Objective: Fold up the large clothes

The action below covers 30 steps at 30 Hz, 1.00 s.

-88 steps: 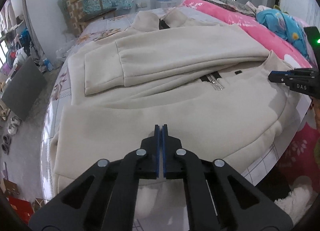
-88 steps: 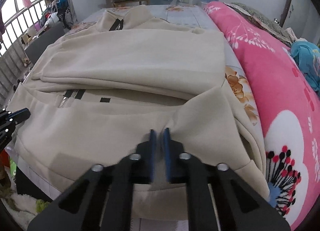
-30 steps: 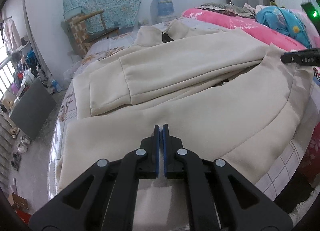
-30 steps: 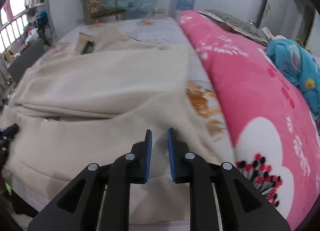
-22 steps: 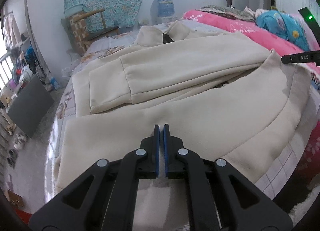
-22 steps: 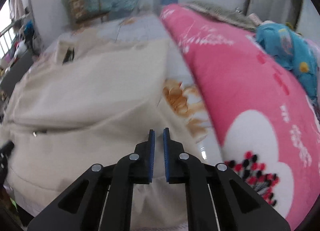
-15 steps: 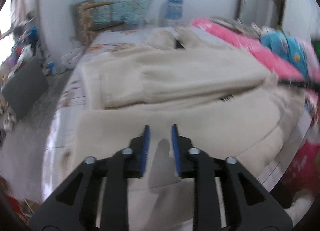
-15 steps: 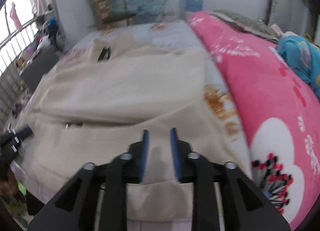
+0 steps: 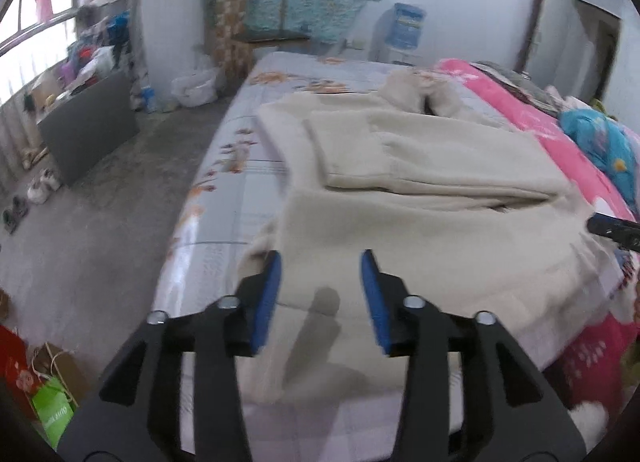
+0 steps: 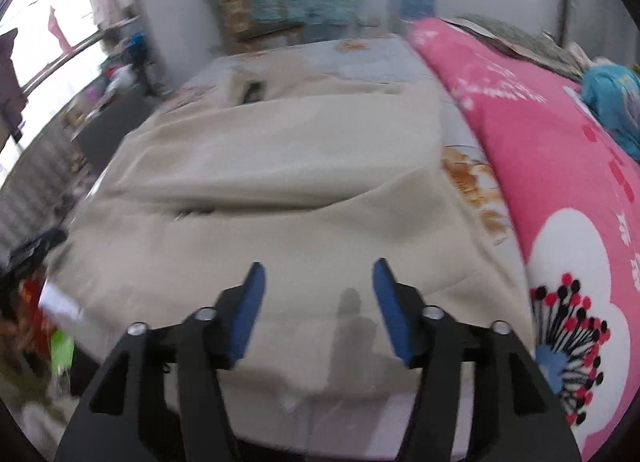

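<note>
Left wrist: left gripper point(image 9: 320, 290) jaws opening, nothing between the blue pads, which hang over the near hem of the beige coat point(image 9: 420, 198). Coat lies folded on the bed point(image 9: 224, 182), filling 12 to 3 o'clock. Right gripper point(image 9: 612, 228) tip peeks in at 3 o'clock. Pink quilt point(image 9: 536, 118) at 2.

Right wrist: blurred. Right gripper point(image 10: 318, 298) jaws opening, empty, above the coat point(image 10: 280, 166), which spans 9 to 1 o'clock. Quilt point(image 10: 560, 166) at 3.
</note>
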Tool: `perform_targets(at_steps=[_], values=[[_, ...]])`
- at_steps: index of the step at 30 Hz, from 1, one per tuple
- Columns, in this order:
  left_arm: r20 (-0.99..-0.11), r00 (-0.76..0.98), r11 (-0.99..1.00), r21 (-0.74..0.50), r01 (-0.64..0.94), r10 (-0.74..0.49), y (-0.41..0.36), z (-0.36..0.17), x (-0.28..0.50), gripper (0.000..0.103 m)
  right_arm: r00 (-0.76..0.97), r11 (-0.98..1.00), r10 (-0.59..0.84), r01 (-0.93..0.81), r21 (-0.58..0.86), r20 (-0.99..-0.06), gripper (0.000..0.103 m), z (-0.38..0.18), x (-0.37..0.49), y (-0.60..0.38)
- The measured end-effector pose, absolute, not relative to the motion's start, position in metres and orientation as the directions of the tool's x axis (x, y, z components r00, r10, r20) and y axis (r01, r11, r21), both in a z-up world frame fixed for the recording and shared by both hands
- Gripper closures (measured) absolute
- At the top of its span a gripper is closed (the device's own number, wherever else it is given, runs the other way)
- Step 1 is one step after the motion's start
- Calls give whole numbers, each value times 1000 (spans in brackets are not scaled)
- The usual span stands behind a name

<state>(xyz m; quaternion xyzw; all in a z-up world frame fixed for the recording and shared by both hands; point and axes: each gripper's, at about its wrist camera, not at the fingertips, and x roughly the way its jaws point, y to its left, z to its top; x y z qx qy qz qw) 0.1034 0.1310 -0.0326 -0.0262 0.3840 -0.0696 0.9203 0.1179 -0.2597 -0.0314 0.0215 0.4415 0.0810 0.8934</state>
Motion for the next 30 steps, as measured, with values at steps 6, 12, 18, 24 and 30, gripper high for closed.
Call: perform_targets(at_steps=[6,12,18,24,30], values=[[-738,627,967,-158,201,-251,88,-34,101,40,554,995,77,-102,24,-829,35,-59,112,-253],[-792,590,972,-24,232,-160,27,-43,107,31,619,977,171,-208,50,-767,35,-34,99,-220],[-807,589,982,77,173,-41,16,-59,107,12,598,965,103,-254,-66,-795,31,-63,105,-189],[-810,585,986,76,152,-27,19,-58,106,10,615,967,161,-254,-1,-772,31,-42,100,-191],[-819,574,987,68,145,-28,20,-59,109,9,595,962,103,-264,-72,-797,21,-65,105,-179]])
